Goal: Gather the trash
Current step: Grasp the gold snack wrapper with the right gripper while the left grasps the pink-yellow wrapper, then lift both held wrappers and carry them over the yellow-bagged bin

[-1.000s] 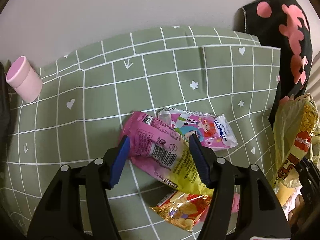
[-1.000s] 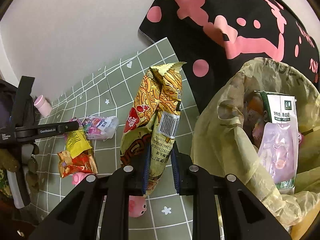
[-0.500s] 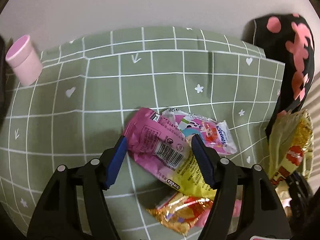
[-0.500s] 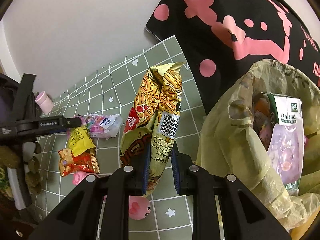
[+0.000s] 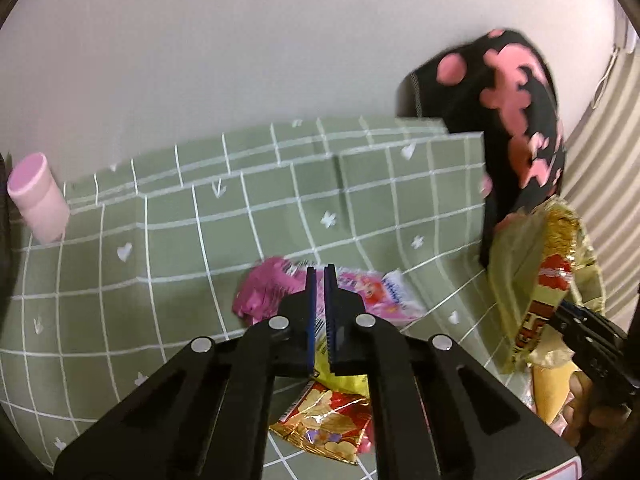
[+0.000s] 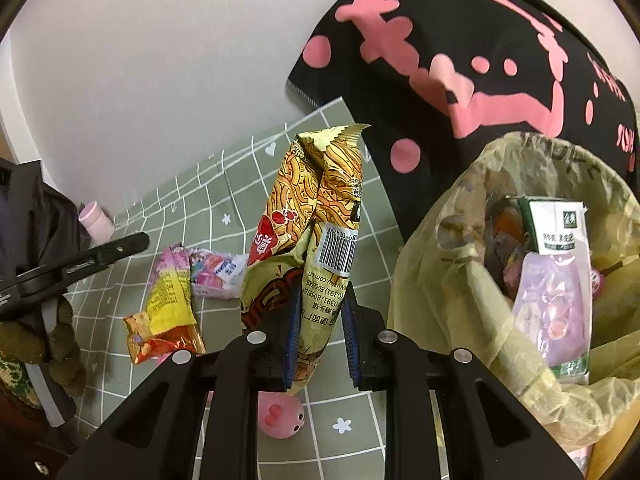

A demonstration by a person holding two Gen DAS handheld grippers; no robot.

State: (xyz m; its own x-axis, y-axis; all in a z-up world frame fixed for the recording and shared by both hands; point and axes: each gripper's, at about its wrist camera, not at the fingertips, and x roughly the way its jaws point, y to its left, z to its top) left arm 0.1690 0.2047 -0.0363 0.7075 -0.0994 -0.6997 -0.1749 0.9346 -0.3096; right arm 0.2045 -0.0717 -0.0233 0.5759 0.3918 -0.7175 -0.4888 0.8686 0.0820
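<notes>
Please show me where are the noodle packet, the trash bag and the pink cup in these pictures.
noodle packet (image 6: 320, 216), right wrist view, on its printed front above the barcode.
trash bag (image 6: 452, 280), right wrist view, on its near wall.
pink cup (image 5: 38, 200), left wrist view, on its side.

The left wrist view is taken from low over the green cloth (image 5: 248, 216), angled down toward the far wall, with wrappers (image 5: 276, 292) close below. The right wrist view is angled down likewise, nearer the bag (image 6: 440, 280) at right. The cloth, the wrappers (image 6: 172, 292) and the pink cup (image 5: 38, 196) are shared by both.
</notes>
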